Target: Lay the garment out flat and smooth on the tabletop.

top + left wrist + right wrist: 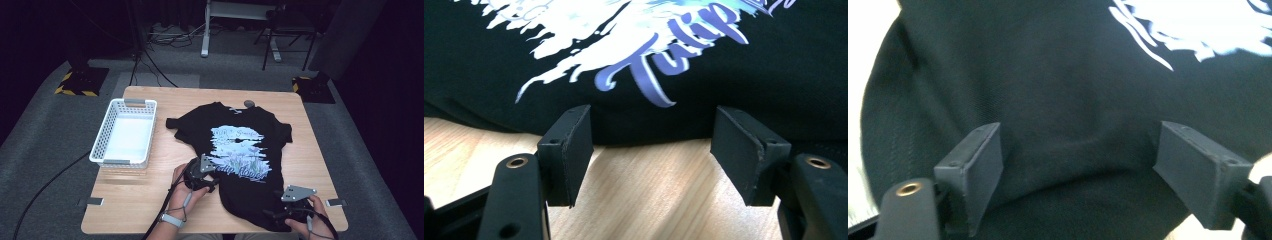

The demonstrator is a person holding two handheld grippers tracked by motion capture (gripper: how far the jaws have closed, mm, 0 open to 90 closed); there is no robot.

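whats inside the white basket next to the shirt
Nothing that can be seen: the white basket shows a bare white floor. Its near wall hides a thin strip of that floor. The black t-shirt lies on the table beside it.

The T-shirt point(240, 150) lay spread flat on the table point(150, 200), its collar toward the far edge and its hem toward the near edge. To the left of the T-shirt, apart from its sleeve, stood the basket point(125, 134), also on the table. The left gripper point(209, 176) sat at the T-shirt's left side edge, low down by the hem. The right gripper point(284, 206) sat over the T-shirt's near right corner, above the cloth.
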